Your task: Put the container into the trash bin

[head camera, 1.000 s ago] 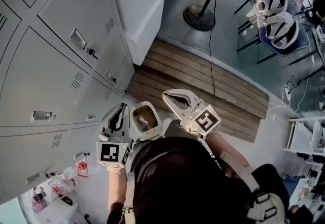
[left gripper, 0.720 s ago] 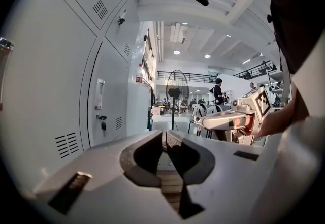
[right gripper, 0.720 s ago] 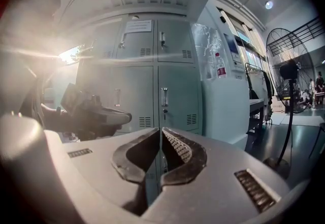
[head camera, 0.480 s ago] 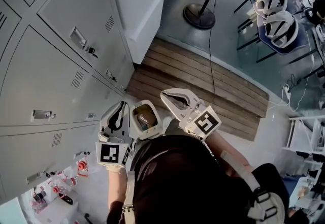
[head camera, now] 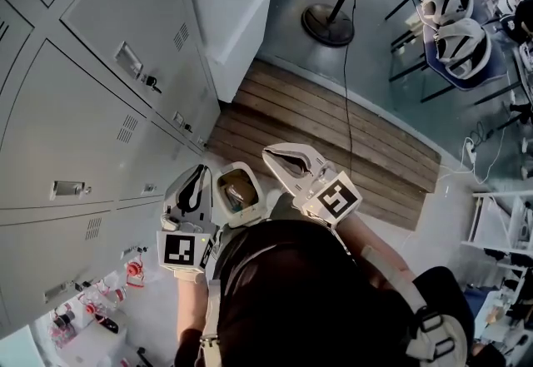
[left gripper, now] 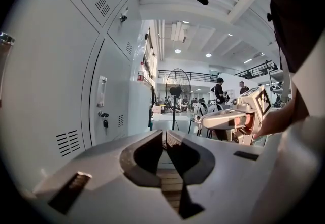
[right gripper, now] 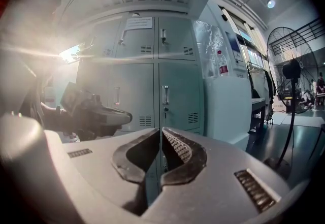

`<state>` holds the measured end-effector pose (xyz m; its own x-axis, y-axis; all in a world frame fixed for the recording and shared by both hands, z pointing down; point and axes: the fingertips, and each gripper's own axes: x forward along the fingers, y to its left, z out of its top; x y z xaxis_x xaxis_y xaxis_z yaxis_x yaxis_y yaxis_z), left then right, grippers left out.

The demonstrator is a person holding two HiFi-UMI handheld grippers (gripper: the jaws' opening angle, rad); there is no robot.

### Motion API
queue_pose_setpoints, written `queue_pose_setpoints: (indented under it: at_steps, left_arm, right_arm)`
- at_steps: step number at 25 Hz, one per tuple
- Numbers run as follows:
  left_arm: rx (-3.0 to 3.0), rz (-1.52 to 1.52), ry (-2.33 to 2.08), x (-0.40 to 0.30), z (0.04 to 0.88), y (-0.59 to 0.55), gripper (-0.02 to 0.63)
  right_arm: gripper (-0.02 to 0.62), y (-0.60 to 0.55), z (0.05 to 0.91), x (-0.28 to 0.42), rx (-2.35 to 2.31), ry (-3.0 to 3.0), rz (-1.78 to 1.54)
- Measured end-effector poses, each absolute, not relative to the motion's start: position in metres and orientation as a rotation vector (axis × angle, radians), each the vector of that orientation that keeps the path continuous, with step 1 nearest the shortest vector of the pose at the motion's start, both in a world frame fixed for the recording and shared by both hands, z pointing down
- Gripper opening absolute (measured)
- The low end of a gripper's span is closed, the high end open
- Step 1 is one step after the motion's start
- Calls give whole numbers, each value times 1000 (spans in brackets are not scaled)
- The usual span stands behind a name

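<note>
In the head view a white trash bin (head camera: pixel 220 209) stands on the floor just in front of the person, between the two grippers. Its inside looks brown, with something lying in it that I cannot identify. My left gripper (head camera: pixel 200 173) hangs just left of the bin, and its jaws (left gripper: pixel 165 136) are shut with nothing between them. My right gripper (head camera: pixel 271 156) is just right of the bin's far rim, also shut (right gripper: pixel 161 134) and empty. No container is held by either gripper.
Grey lockers (head camera: pixel 100 107) line the left side. A slatted wooden platform (head camera: pixel 333 141) lies beyond the bin, with a standing fan's base (head camera: pixel 327 26) and its cable behind it. White helmets (head camera: pixel 462 49) rest on chairs at the far right. Small red-and-white items (head camera: pixel 92 307) sit at lower left.
</note>
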<state>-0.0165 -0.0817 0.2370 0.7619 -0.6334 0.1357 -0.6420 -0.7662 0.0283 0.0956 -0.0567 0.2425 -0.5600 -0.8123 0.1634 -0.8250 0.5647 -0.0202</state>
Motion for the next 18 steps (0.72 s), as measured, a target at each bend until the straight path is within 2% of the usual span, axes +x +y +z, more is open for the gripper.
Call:
queue_pose_setpoints:
  at_steps: [18]
  left_arm:
    - [2860,214,-1032,-11,249,-78,9]
  right_arm:
    - [28,-52,248,103,1409,-2656,172]
